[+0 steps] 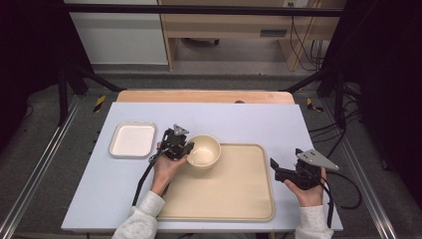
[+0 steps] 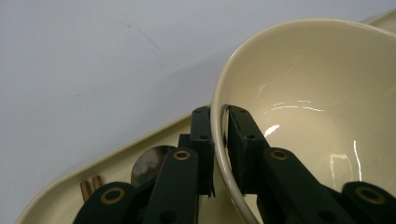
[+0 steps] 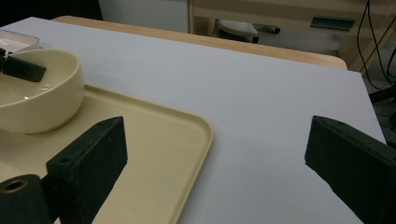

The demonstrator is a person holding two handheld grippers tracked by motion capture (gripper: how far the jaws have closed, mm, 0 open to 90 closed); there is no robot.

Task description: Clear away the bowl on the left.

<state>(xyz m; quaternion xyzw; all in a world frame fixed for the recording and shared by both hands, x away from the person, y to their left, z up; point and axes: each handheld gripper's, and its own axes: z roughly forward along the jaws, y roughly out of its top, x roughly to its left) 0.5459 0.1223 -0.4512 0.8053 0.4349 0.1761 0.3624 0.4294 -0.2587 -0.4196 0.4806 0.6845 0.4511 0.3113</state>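
Bowl [image 1: 204, 151] upright on tray [image 1: 239, 199], mouth up, rim between left gripper [image 1: 185, 148] pads

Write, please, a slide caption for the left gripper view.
Left tool grips the cream bowl's rim above the tray.

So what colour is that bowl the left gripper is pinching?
Cream, glossy inside. The bowl shows best in the left gripper view, its rim between the left gripper jaws.

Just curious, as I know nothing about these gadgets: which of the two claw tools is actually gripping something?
The left gripper: its jaws pinch the rim of the cream bowl on the tray. The right gripper stands wide open over the table, holding nothing.
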